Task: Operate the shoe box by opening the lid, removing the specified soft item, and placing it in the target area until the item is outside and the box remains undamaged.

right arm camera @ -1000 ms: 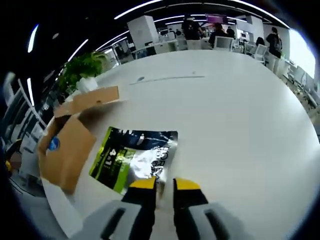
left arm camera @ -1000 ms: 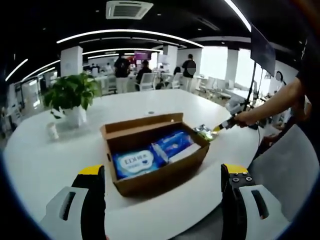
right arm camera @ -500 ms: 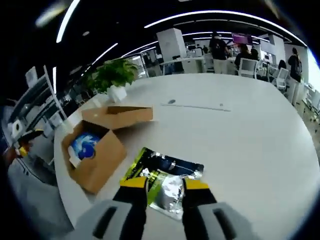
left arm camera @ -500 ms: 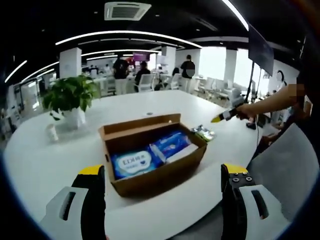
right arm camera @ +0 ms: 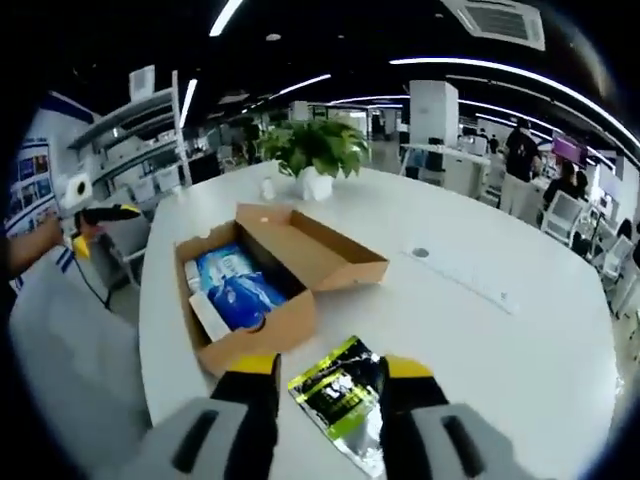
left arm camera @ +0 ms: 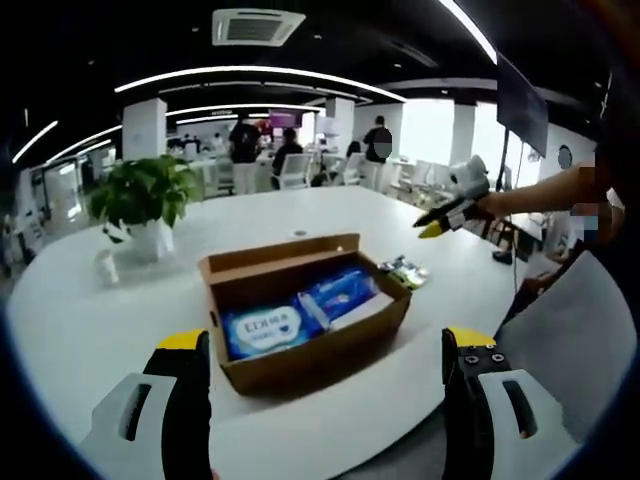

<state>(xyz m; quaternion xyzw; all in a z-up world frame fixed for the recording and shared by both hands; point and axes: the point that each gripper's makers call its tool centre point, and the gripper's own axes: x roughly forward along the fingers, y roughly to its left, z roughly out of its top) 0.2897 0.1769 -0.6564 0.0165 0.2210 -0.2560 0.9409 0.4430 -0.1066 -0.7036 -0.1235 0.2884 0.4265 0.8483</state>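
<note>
The brown shoe box [left arm camera: 300, 345] stands open on the white round table [left arm camera: 90, 320], its lid flap [right arm camera: 322, 247] folded back. Blue soft packs [left arm camera: 300, 312] lie inside it. A green and silver pouch [right arm camera: 345, 393] lies flat on the table just outside the box [right arm camera: 250, 335], also visible as a small pouch [left arm camera: 404, 269]. My right gripper [right arm camera: 328, 368] hovers open above the pouch, holding nothing. A hand holds that right gripper [left arm camera: 440, 220] well above the table. My left gripper [left arm camera: 325, 340] stands wide open in front of the box, apart from it.
A potted plant [left arm camera: 140, 195] and a small white cup [left arm camera: 104, 265] sit at the table's far left. The table edge [right arm camera: 150, 350] runs close to the box. People and chairs [left arm camera: 290, 150] are far behind. A hand holds the left gripper [right arm camera: 100, 214] beyond the edge.
The right gripper opened, let go of the pouch and rose away from the table; the pouch stays beside the box. The left gripper has stayed in place.
</note>
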